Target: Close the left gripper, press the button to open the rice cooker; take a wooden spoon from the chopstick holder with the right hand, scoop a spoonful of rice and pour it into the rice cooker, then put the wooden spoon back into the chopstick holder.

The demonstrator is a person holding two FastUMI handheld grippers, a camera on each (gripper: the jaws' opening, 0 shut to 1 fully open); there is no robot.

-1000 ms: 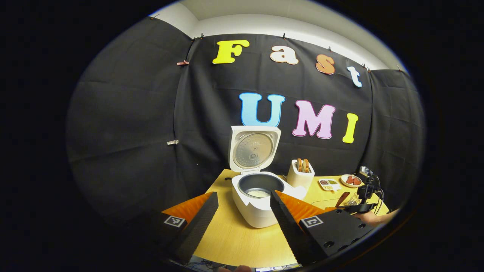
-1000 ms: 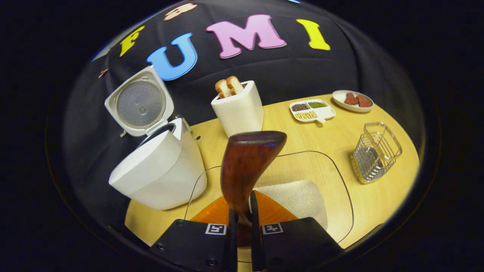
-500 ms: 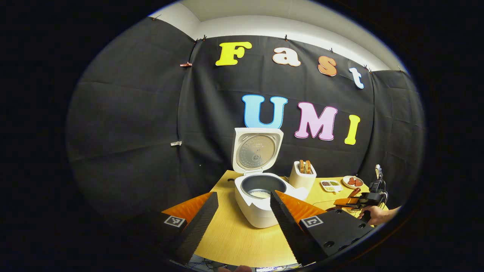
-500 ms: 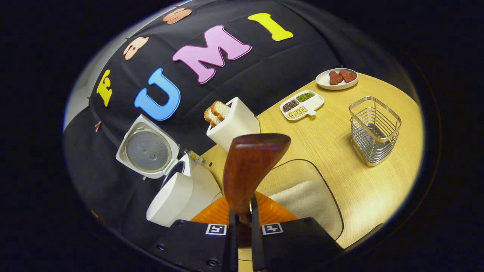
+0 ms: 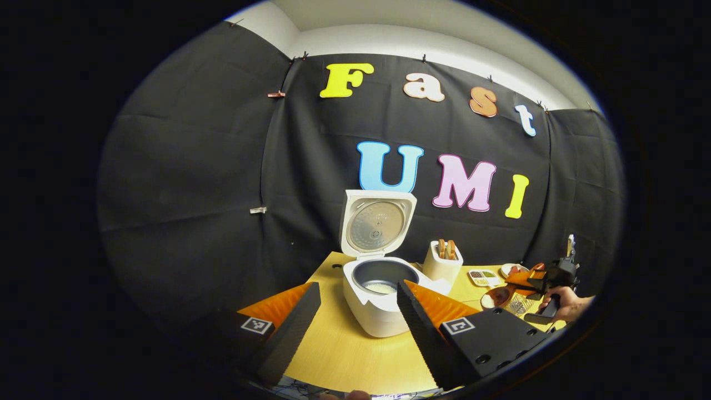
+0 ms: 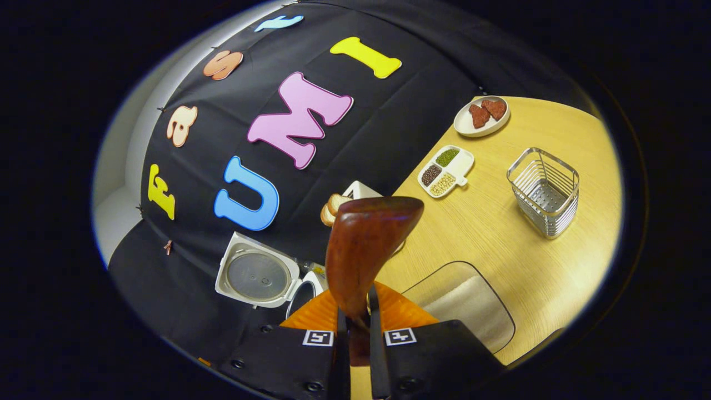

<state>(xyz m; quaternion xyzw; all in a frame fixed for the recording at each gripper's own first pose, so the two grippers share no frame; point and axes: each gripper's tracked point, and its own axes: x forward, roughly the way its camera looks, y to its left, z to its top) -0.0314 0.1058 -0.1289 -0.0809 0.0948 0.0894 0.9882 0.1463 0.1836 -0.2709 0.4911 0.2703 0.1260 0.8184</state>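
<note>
Nearest the right camera, the right tongs (image 6: pixel 355 333) were clenched on the handle of the wooden spoon (image 6: pixel 364 244), both fingers pressing it low down so the bowl stood up and forward of them. In the left gripper view the same spoon (image 5: pixel 496 296) was tipped over sideways in those tongs, held by a hand (image 5: pixel 564 304) off to the right above the surface (image 5: pixel 344 355); a pale patch in its bowl may have been rice, though it was too small to be sure. The tilt suggested the spoon was being turned level to carry a load rather than to spill it.

Just beyond the right tongs lay the clear tray of rice (image 6: pixel 469 303), placed close to the hand so a scoop needed little reach. The left tongs (image 5: pixel 358 311) hung released, fingers spread well apart, aimed at the rice cooker (image 5: pixel 380 303) and touching nothing; their job at the button looked finished, since the lid (image 5: pixel 377 222) stood upright and the pot was open, with a little white showing at its bottom.

Farther back, beside the cooker, stood the white toaster (image 5: pixel 442 262) with bread slices. The wire chopstick holder (image 6: pixel 544 191) sat apart on the right side of the surface, empty and awaiting the spoon. A divided dish of beans (image 6: pixel 446 171) and a small plate (image 6: pixel 481 115) lay farthest off, near the wall.
</note>
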